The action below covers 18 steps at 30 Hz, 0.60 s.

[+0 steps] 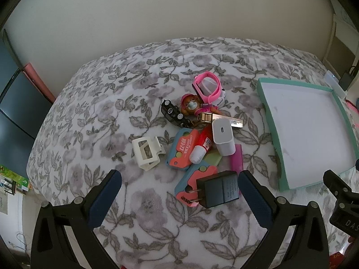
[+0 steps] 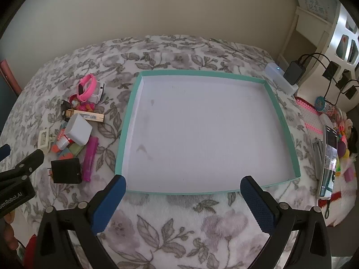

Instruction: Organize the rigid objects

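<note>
- Left tool (image 1: 179,179) at the bottom of the left wrist view, fingers spread wide and grasping nothing, hovering over the floral bedspread (image 1: 94,103)
- Black plug adapter (image 1: 216,189) lies between the two blue pads, nearer the right-hand one and touching neither, its prongs pointing to frame left
- Under and just beyond it, orange-and-blue flat cases (image 1: 182,149), a red glue stick (image 1: 200,145) with a white cap across one of them, and a magenta bar (image 1: 237,159) at the right of the heap
- White clip (image 1: 145,153) sits apart at frame left of the pile
- White charger cube (image 1: 222,135) rests on the pile centre, with a gold bar (image 1: 215,118) just behind it
- Farther up: black toy car (image 1: 172,113), a brown-and-pink figurine (image 1: 190,106), and a pink watch band (image 1: 207,86) at the far end
- Right tool (image 2: 182,187) at the bottom of the right wrist view, released and wide apart, empty, its pads at the near edge of the teal-rimmed tray (image 2: 202,73)
- The tray holds nothing on its white floor; the pile lies at frame left of it, outside
- A phone (image 2: 328,161) and small colourful bits lie at the right edge of that view; the left tool's tip shows at its lower left
</note>
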Each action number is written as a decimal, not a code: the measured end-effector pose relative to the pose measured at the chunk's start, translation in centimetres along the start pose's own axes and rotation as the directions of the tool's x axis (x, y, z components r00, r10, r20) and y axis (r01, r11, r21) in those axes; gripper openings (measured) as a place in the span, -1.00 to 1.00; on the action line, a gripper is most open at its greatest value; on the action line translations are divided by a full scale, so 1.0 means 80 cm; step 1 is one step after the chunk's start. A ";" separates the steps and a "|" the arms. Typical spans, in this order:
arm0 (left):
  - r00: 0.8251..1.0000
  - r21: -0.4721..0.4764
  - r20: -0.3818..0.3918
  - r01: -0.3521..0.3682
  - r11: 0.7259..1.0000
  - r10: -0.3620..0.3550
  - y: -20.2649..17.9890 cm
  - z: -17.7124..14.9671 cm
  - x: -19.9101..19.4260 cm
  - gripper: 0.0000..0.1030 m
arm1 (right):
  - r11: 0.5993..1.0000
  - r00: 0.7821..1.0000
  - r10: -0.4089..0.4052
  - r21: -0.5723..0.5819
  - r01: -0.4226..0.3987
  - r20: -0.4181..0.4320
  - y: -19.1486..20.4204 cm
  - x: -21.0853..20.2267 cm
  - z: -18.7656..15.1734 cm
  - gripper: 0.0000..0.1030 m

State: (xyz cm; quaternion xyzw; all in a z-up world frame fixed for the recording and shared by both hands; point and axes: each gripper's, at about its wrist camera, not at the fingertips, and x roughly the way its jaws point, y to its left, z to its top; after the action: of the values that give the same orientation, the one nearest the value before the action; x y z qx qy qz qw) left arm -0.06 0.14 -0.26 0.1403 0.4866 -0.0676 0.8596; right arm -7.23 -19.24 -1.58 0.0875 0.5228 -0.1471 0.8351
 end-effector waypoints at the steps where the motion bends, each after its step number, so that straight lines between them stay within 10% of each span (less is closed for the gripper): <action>1: 1.000 0.001 -0.001 -0.001 1.000 0.001 0.000 -0.001 0.000 1.00 | 1.000 1.000 0.000 0.000 0.000 -0.001 0.000 0.000 0.000 1.00; 18: 1.000 0.006 -0.016 -0.015 1.000 0.015 -0.001 -0.003 0.005 1.00 | 1.000 1.000 -0.002 0.000 0.002 -0.007 0.000 0.002 -0.001 1.00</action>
State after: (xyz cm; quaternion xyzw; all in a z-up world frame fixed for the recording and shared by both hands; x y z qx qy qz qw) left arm -0.07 0.14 -0.75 0.1472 0.4922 -0.0616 0.8558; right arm -7.20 -19.22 -1.77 0.0873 0.5260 -0.1477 0.8330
